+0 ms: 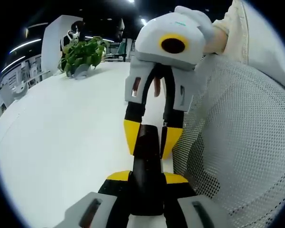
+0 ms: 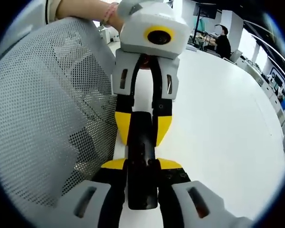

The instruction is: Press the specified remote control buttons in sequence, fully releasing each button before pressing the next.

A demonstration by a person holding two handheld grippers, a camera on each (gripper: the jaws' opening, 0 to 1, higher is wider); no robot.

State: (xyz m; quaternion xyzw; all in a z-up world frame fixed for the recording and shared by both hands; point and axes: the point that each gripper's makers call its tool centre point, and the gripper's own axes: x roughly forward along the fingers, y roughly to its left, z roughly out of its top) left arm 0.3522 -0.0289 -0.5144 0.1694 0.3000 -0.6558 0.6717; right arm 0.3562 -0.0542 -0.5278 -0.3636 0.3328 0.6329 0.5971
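Observation:
A slim black remote control hangs above the white table, held at both ends. My left gripper rises from the bottom of the left gripper view, its yellow-tipped jaws shut on the near end. My right gripper reaches in from above, a hand behind it, and clamps the far end. In the right gripper view the remote control runs up from my right gripper to the facing left gripper. The remote's buttons are hard to make out.
A white mesh chair back stands close beside the grippers, also the mesh chair back. The white table spreads wide. A potted plant sits at its far end. A person sits at a distant desk.

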